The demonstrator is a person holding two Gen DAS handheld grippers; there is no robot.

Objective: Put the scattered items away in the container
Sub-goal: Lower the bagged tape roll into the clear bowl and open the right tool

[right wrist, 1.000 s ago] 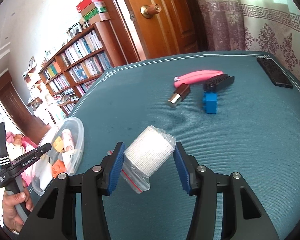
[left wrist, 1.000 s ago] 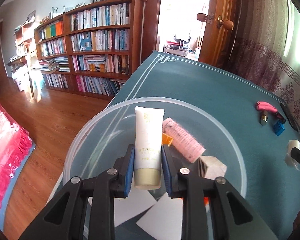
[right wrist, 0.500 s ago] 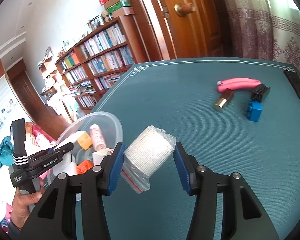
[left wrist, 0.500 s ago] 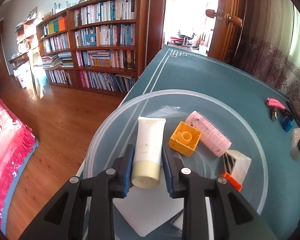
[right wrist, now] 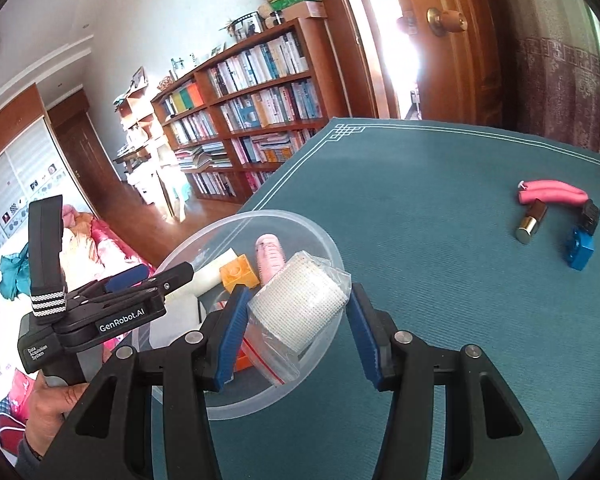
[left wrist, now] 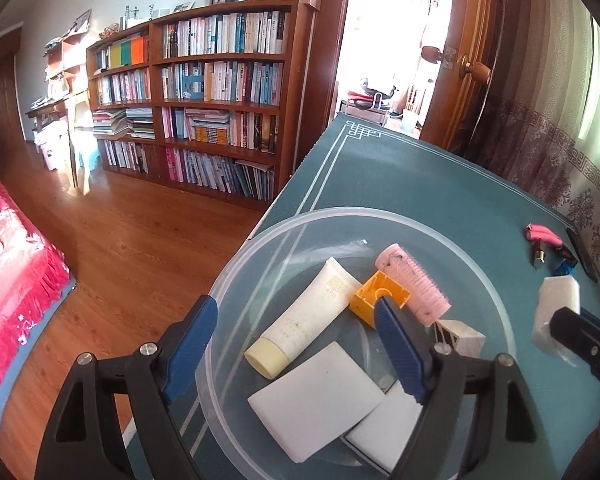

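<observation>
Right tongs [right wrist: 296,326] clamp a soft, light white gauze roll in a slippery clear bag [right wrist: 298,312], lower centre, above the clear plastic bowl [right wrist: 324,236]; left tongs [left wrist: 296,344] gape empty

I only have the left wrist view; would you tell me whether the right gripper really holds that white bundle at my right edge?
Observer: Yes, the right gripper is shut on a bagged white roll.
Operator: Where is it relative to the bowl?
Observer: It hangs over the bowl's rim, on the open-table side.
Operator: Is anything in the bowl hidden from me?
Observer: An orange piece, beside the right gripper's left finger.
</observation>
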